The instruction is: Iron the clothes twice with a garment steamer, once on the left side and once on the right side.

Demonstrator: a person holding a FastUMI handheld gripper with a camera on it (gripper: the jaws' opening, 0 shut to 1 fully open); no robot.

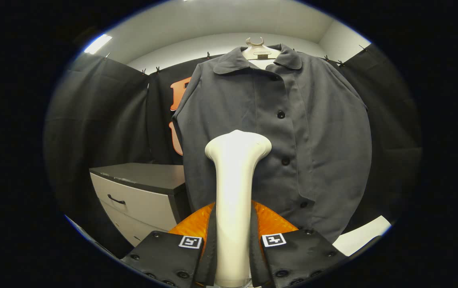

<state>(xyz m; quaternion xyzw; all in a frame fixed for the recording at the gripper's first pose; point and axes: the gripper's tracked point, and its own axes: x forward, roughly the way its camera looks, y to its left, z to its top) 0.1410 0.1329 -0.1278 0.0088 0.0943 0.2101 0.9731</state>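
Grey coat [277,140] on hanger [259,50] | my gripper [232,256] pinches steamer [235,188] | I'd keep head flat, stroke slowly down one side.

The white plastic garment steamer [235,192], clamped between the fingers of the hand-held gripper [233,256], hides a strip of the dark grey buttoned cloth coat [317,132] behind it, and its own base runs out of sight at the fingers' near end. The coat's hem disappears behind the fingers and the orange part between them. The cream hanger [258,50] shows just its hook and neck above the collar. The grey drawer cabinet [141,192] is partly behind the coat.
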